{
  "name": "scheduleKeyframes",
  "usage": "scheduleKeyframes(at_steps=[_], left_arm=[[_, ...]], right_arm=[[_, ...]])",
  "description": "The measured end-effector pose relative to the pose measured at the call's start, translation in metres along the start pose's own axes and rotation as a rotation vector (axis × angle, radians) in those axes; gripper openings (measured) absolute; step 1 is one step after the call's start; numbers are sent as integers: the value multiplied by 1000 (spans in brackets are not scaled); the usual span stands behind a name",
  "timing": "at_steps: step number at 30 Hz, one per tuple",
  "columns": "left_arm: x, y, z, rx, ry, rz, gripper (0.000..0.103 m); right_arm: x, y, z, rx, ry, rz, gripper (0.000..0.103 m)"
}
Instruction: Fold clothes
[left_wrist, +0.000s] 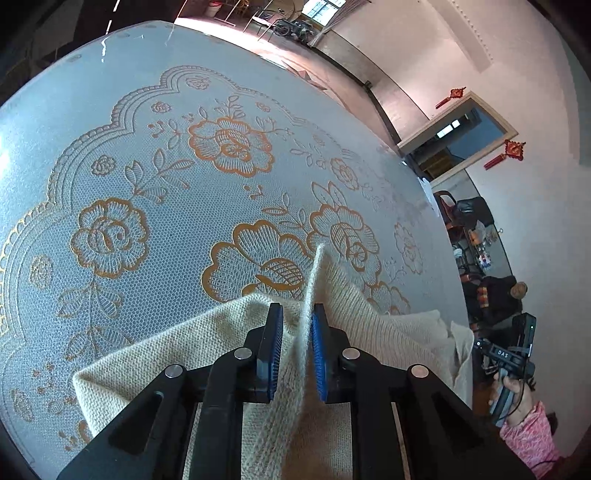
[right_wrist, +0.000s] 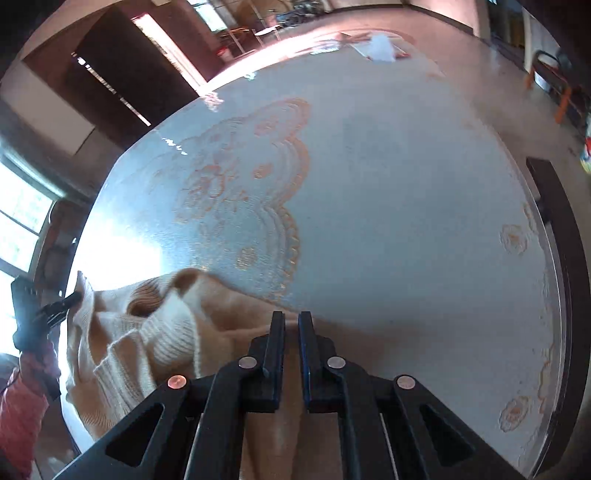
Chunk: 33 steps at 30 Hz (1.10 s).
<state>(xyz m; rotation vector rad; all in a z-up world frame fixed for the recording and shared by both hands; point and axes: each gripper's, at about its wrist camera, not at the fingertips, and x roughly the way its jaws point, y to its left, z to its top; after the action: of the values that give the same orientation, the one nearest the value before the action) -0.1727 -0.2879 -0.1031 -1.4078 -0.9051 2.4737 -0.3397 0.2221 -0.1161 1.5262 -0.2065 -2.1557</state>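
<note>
Left tool (left_wrist: 297, 354) clamped on a ridge of cream knitted sweater (left_wrist: 373, 306); right tool (right_wrist: 291, 354) pinches its hem. Floral lace-covered table (left_wrist: 147, 155) ahead lies unobstructed.

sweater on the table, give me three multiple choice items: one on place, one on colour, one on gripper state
1. Where does the sweater lie?
A. table's near edge
B. floor
C. chair

2. What colour is the flower pattern on the tablecloth?
A. green
B. orange
C. purple

3. What is the left gripper doing?
A. hanging open above the bare cloth
B. pinching a fold of knit
C. out of view

Answers: 1 A, the knit is bunched at the near rim; 2 B, orange outlines; 3 B, a cream ridge runs between its fingers.
</note>
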Motion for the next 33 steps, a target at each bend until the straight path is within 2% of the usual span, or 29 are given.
scheduleKeyframes(at_steps=[1, 3, 5, 6, 7, 11, 14, 16, 17, 18, 19, 20, 23, 27, 29, 30, 32, 33], left_arm=[[0, 1, 0, -6, 6, -8, 16], [6, -5, 1, 32, 32, 3, 21], [13, -9, 2, 21, 55, -22, 36], [15, -11, 3, 9, 62, -30, 48], [17, -13, 5, 3, 62, -41, 50], [24, -24, 8, 28, 82, -50, 50], [28, -33, 7, 79, 106, -27, 50], [26, -38, 4, 130, 99, 3, 42], [25, -40, 2, 155, 94, 18, 32], [26, -41, 0, 167, 102, 24, 11], [27, -43, -1, 178, 111, 30, 10], [25, -44, -4, 185, 105, 26, 10], [15, -44, -11, 193, 55, 20, 9], [-2, -25, -7, 88, -55, -6, 9], [-11, -15, -6, 34, -111, -19, 9], [-15, -11, -5, 7, -138, -26, 9], [-23, -6, -3, -26, -189, -38, 9], [-24, -8, -3, -30, -212, -40, 9]], right_arm=[[-5, 8, 0, -48, -19, 23, 8], [-15, 31, 2, -178, -43, 55, 21], [-22, 59, 8, -323, -44, 61, 26], [-21, 72, 13, -376, -21, 63, 26], [-18, 86, 17, -426, 9, 68, 26], [8, 116, 29, -602, 172, -12, 27], [29, 128, 12, -697, 306, -37, 27], [39, 135, 4, -740, 369, -32, 27], [41, 136, 1, -739, 377, -43, 21], [42, 135, -1, -716, 377, -49, 7], [39, 134, -4, -695, 368, -41, 7], [36, 134, -7, -696, 352, -38, 2], [20, 127, -12, -682, 253, -99, 0], [-4, 85, 3, -508, 92, -209, 0], [-15, 64, 9, -412, 59, -200, 0], [-20, 62, 8, -409, 52, -160, 2], [-27, 82, 0, -507, 46, -88, 5], [-30, 93, -6, -571, 48, -73, 15]])
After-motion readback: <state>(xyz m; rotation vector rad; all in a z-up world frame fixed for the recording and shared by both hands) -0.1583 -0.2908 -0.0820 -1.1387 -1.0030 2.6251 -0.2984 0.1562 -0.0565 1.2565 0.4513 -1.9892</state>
